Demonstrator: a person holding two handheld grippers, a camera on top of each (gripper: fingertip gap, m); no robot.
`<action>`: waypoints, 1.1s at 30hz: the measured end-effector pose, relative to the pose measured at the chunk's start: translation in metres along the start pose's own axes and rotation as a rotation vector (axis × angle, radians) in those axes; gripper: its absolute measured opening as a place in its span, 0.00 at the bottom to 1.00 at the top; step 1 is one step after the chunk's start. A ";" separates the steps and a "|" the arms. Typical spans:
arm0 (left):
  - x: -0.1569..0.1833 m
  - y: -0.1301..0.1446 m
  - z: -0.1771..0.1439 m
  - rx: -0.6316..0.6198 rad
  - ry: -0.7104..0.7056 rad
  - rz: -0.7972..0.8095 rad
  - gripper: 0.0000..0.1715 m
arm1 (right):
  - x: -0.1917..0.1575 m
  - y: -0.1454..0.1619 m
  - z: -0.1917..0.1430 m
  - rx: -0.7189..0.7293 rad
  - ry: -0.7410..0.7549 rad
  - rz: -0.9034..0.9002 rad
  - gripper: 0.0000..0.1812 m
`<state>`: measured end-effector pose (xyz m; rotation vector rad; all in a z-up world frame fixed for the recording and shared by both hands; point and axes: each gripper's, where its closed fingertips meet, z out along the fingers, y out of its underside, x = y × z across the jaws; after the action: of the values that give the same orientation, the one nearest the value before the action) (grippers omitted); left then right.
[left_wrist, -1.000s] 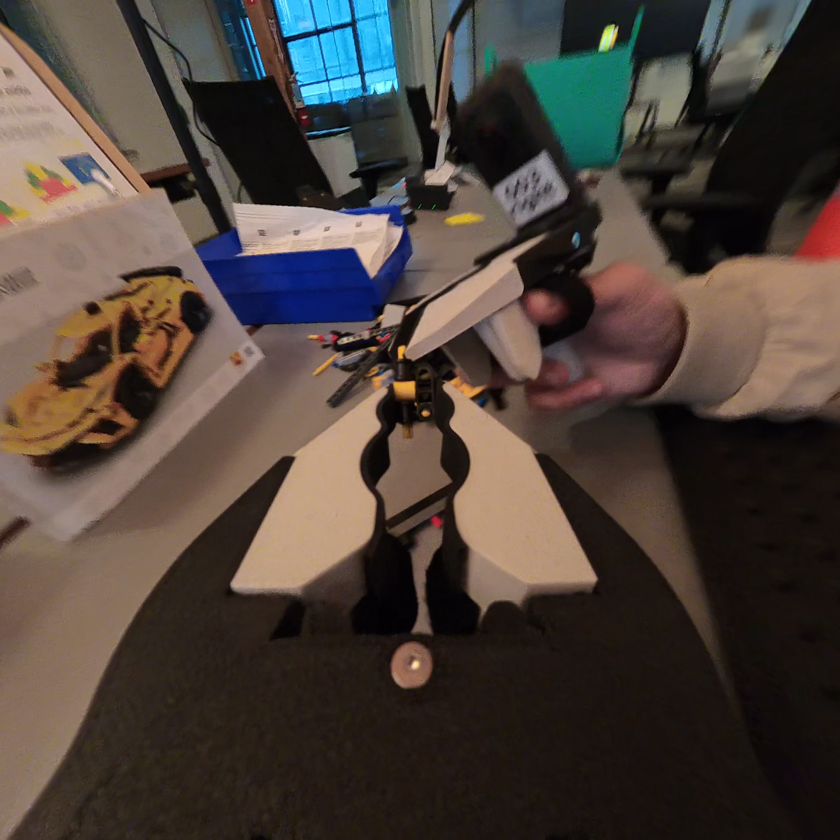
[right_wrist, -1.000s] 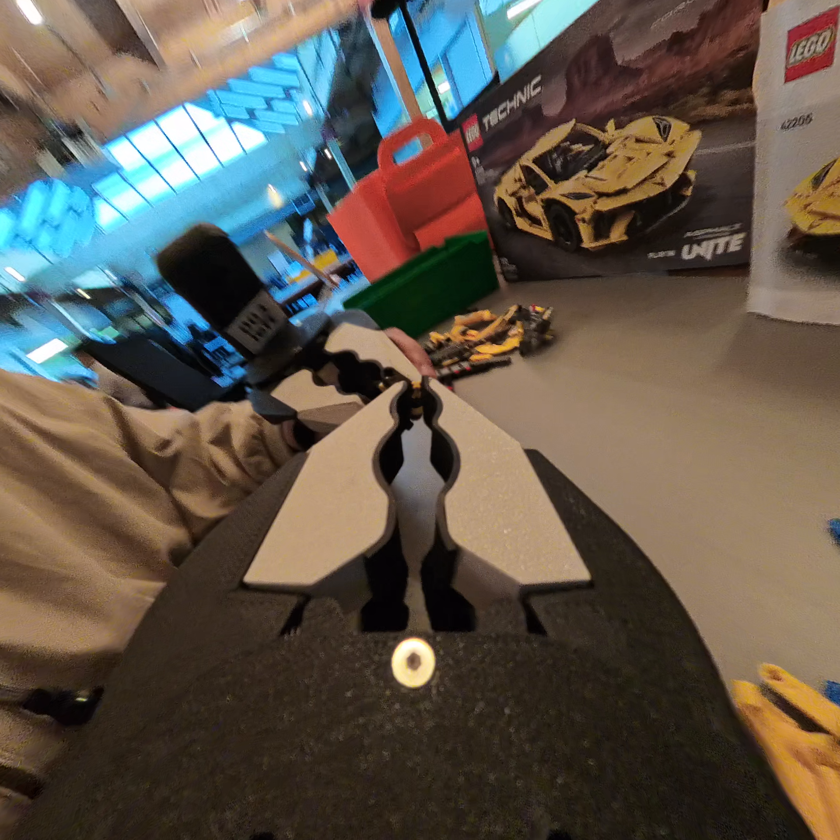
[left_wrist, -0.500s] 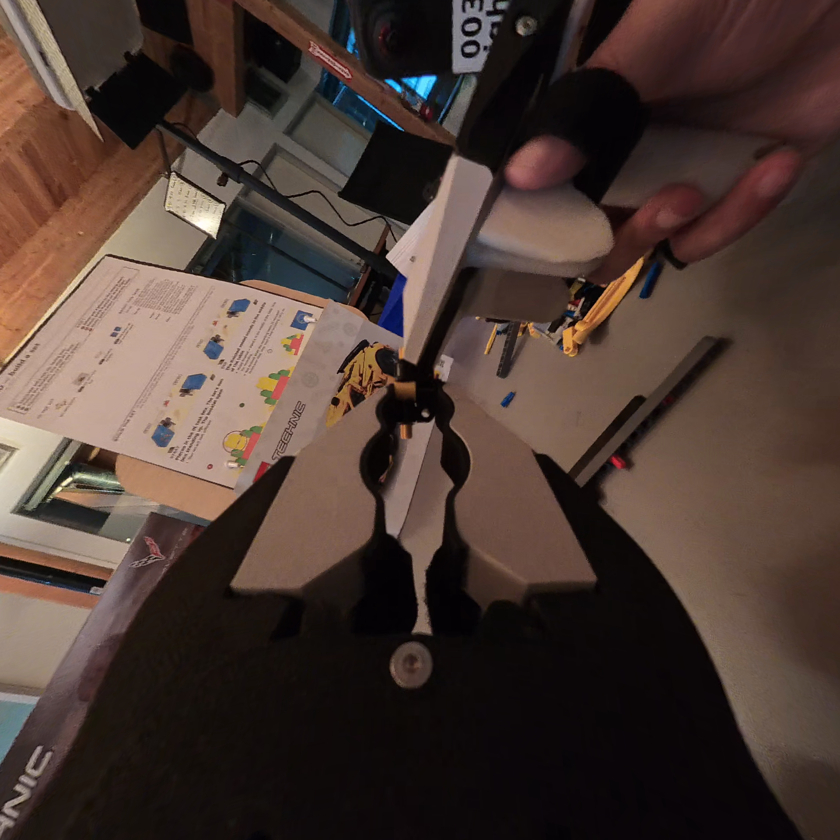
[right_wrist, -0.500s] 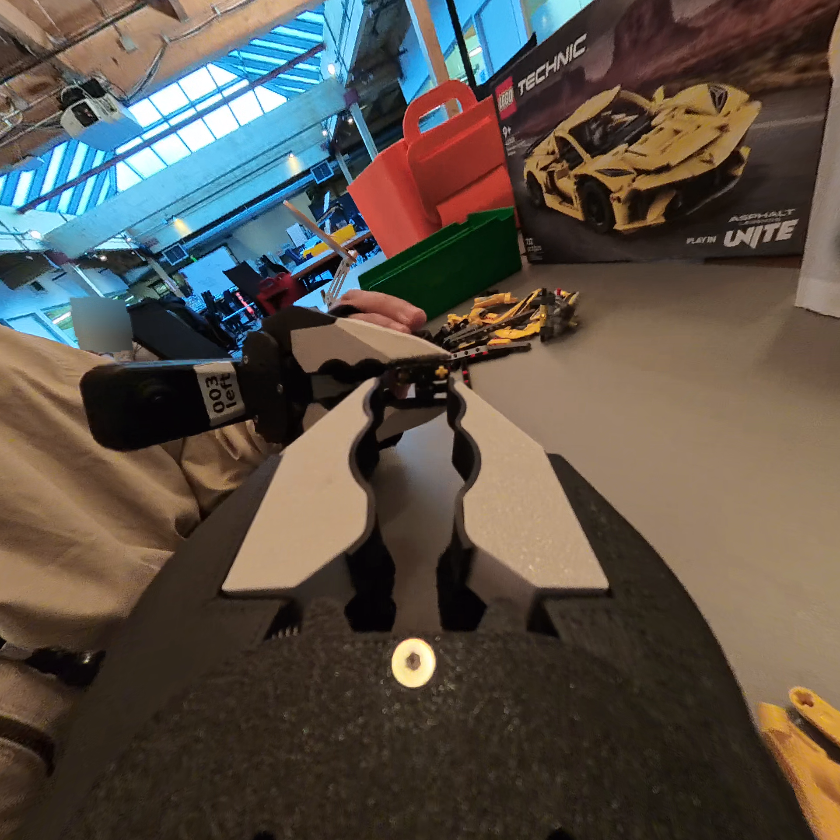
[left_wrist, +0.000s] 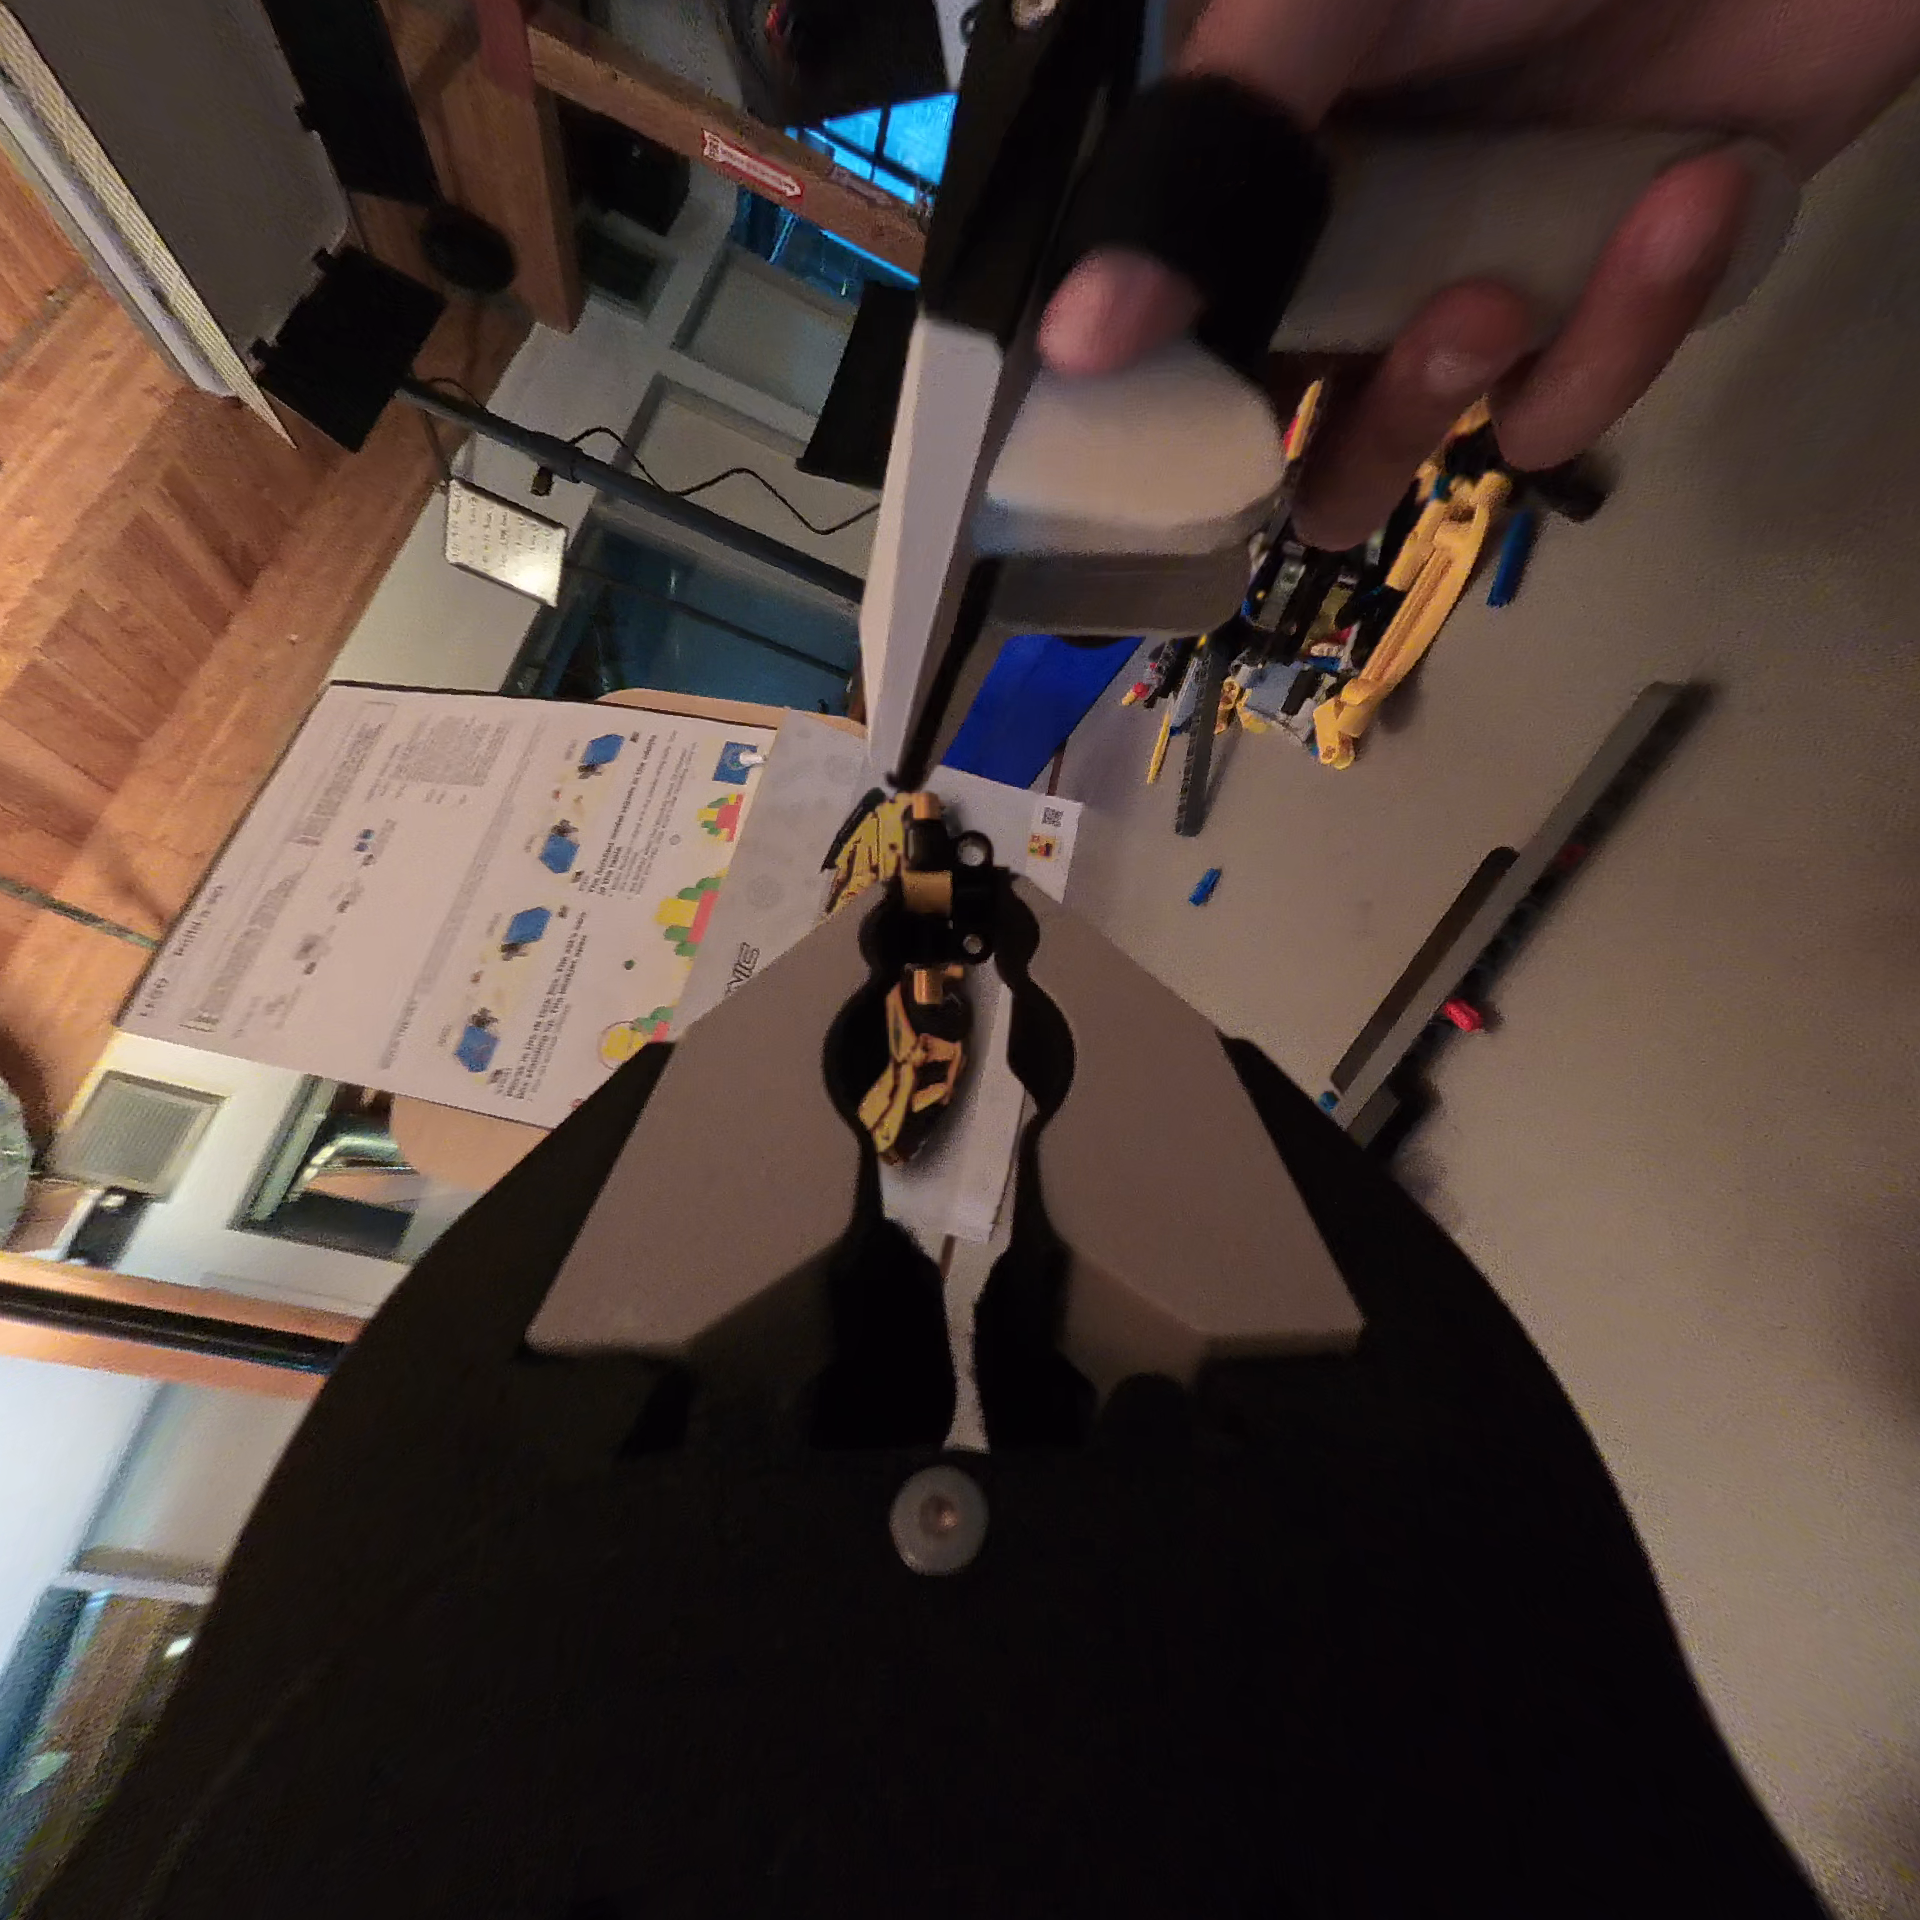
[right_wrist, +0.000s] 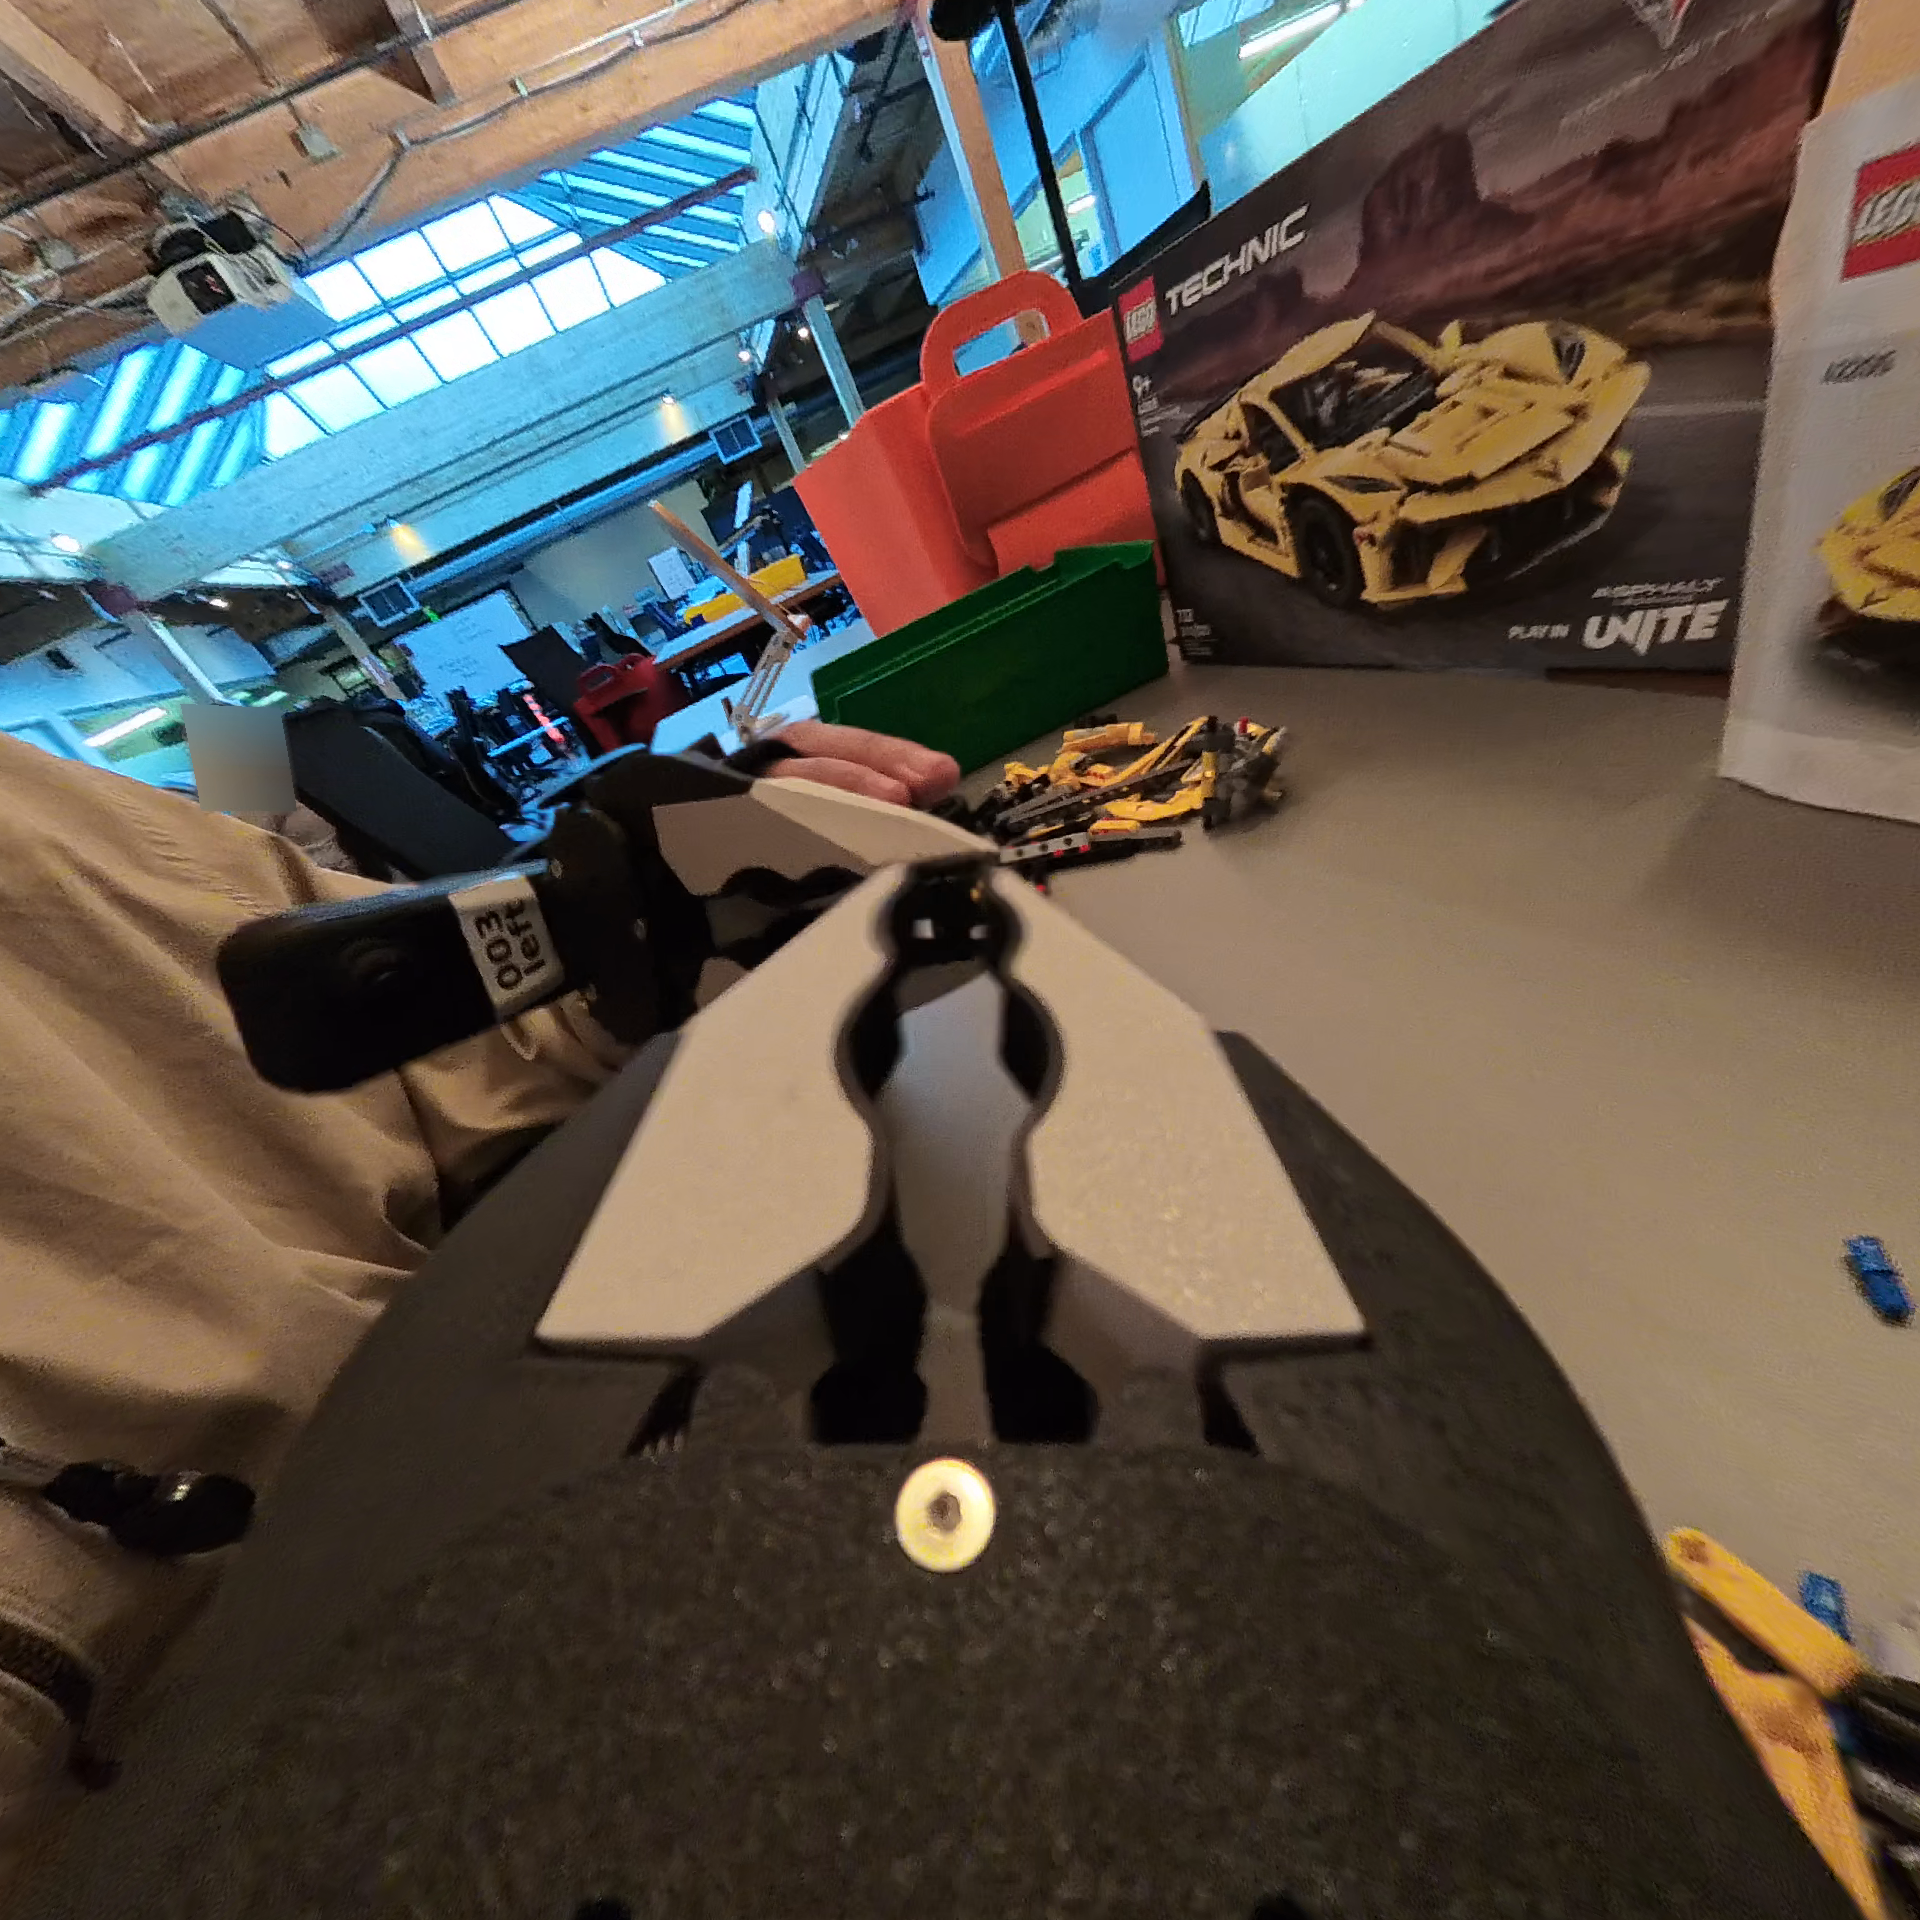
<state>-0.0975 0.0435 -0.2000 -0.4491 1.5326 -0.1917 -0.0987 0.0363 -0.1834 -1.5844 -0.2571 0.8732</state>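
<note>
Yellow-black piece (left_wrist: 940, 883) — left gripper (left_wrist: 940, 914) view only

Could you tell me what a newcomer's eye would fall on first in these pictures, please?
Probably the two grippers meeting tip to tip above the grey table: the left gripper pinches a small yellow-and-black brick assembly, and the right gripper closes on a small black piece at the same spot. Next, the toy box showing a yellow car at the table's back, with the orange carry case and green bin beside it.
</note>
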 end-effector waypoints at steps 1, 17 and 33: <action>-0.001 0.000 -0.001 0.011 0.013 -0.030 0.09 | 0.003 0.001 -0.001 -0.015 0.014 -0.004 0.16; 0.013 -0.006 -0.002 0.022 0.047 0.056 0.09 | -0.004 0.021 0.011 -0.113 -0.008 -0.041 0.12; 0.021 -0.013 -0.005 0.035 0.089 0.048 0.09 | -0.009 0.029 0.002 -0.216 -0.086 0.004 0.12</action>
<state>-0.0999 0.0229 -0.2137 -0.3802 1.6230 -0.2032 -0.1153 0.0256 -0.2066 -1.7482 -0.4218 0.9427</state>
